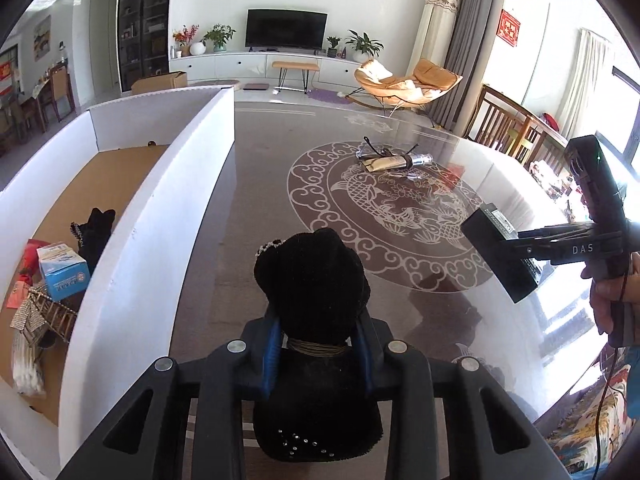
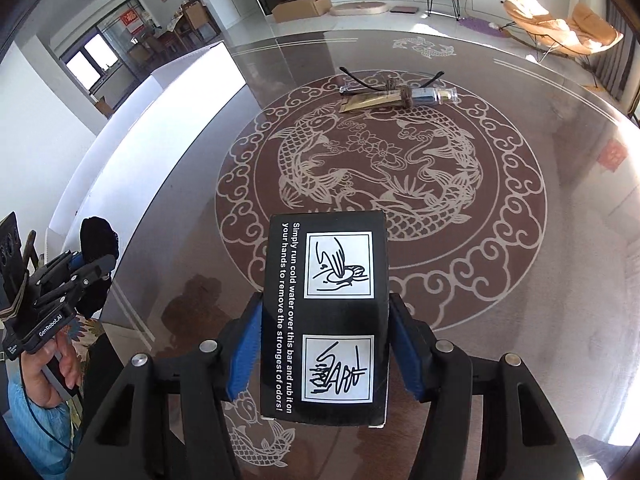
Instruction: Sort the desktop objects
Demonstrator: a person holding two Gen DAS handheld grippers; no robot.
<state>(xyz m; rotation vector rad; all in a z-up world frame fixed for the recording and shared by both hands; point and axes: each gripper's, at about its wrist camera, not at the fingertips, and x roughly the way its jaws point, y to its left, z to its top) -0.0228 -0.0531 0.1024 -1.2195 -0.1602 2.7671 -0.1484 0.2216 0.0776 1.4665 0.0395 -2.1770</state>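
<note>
My left gripper [image 1: 318,320] is shut on a black fuzzy piece [image 1: 312,276] with small rhinestones, its blue pads [image 1: 270,356] pressing both sides above the table. The right wrist view shows the same gripper [image 2: 96,264] at far left, in a person's hand, with the fuzzy piece [image 2: 98,240] sticking out. My right gripper [image 2: 325,304] is shut on a black box [image 2: 326,320] printed with white text and two drawings, held off the glass. In the left wrist view that gripper [image 1: 520,248] and the box [image 1: 496,252] hang at the right.
A white-walled cardboard bin [image 1: 160,200] stands left, holding a blue-white carton [image 1: 64,272], another black fuzzy piece [image 1: 96,232], cotton swabs and a red packet. On the round glass table [image 2: 520,280] lie glasses, a gold tube [image 2: 372,101] and a small bottle [image 2: 432,95].
</note>
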